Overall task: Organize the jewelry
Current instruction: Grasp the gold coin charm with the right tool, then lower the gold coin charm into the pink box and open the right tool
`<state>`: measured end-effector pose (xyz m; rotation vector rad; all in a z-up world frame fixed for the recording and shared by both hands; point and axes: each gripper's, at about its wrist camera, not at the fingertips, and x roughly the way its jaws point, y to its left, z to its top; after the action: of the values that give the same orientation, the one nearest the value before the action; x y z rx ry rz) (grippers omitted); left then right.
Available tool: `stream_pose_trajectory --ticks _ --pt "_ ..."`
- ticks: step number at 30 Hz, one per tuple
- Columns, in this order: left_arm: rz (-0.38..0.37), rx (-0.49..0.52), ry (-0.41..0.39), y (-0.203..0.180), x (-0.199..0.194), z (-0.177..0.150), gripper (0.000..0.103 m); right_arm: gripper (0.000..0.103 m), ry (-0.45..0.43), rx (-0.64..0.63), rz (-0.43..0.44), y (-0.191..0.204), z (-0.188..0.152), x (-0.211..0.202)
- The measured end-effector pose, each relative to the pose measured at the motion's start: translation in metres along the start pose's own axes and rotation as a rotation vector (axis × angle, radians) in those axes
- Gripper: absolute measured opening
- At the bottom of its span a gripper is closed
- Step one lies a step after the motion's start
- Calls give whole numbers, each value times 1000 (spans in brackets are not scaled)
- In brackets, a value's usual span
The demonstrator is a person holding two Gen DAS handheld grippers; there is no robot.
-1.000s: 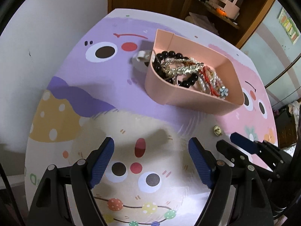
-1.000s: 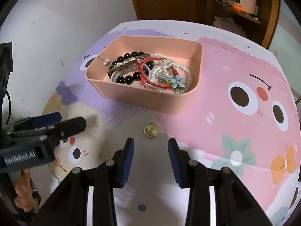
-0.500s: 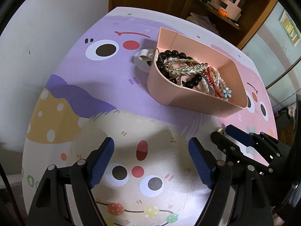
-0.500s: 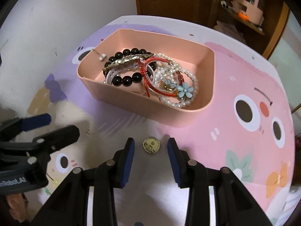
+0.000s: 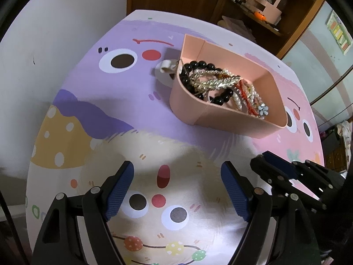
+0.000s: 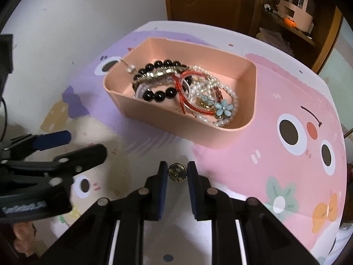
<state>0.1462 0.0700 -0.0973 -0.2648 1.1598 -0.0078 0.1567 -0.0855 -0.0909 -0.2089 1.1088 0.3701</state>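
A pink tray (image 6: pixel 247 130) (image 5: pixel 189 108) holds a tangle of jewelry: a black bead bracelet (image 6: pixel 158 95), pearl strands (image 6: pixel 229 101), red cords and a blue flower piece (image 6: pixel 223 108). A small gold round piece (image 6: pixel 176 172) lies on the table in front of the tray. My right gripper (image 6: pixel 176 172) has its jaws narrowed around this piece, pads close on both sides; contact is not clear. My left gripper (image 5: pixel 176 183) is wide open and empty, over the cream part of the mat. The right gripper shows at the right in the left wrist view (image 5: pixel 271 165).
The round table wears a cartoon mat (image 5: pixel 88 101) in purple, cream and pink. A small white item (image 5: pixel 165 65) lies behind the tray's left end. A white wall is at the left; a wooden door and a shelf with a pink box (image 6: pixel 295 15) stand behind.
My right gripper has moved forward to the gold piece and its jaws have narrowed around it. My left gripper has stayed open and drifted slightly.
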Motion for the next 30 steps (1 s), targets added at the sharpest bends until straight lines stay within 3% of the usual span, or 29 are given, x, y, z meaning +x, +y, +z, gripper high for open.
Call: stream_pose_trajectory --ticks 9,13,22,24,30 --pt "1 41 -71 -14 -30 20 80 18 -125 19 50 -7 18 -53" --pt "13 48 -117 -20 -41 37 90 18 -178 33 45 -14 31 -68" --pt "45 79 -174 -36 -50 70 95 18 -211 93 30 -30 61 -62" --pt "56 74 -178 -35 -49 73 102 18 -210 109 19 -35 66 -56" --pt "71 60 -155 -35 -37 79 102 18 -193 130 12 -46 72 -41"
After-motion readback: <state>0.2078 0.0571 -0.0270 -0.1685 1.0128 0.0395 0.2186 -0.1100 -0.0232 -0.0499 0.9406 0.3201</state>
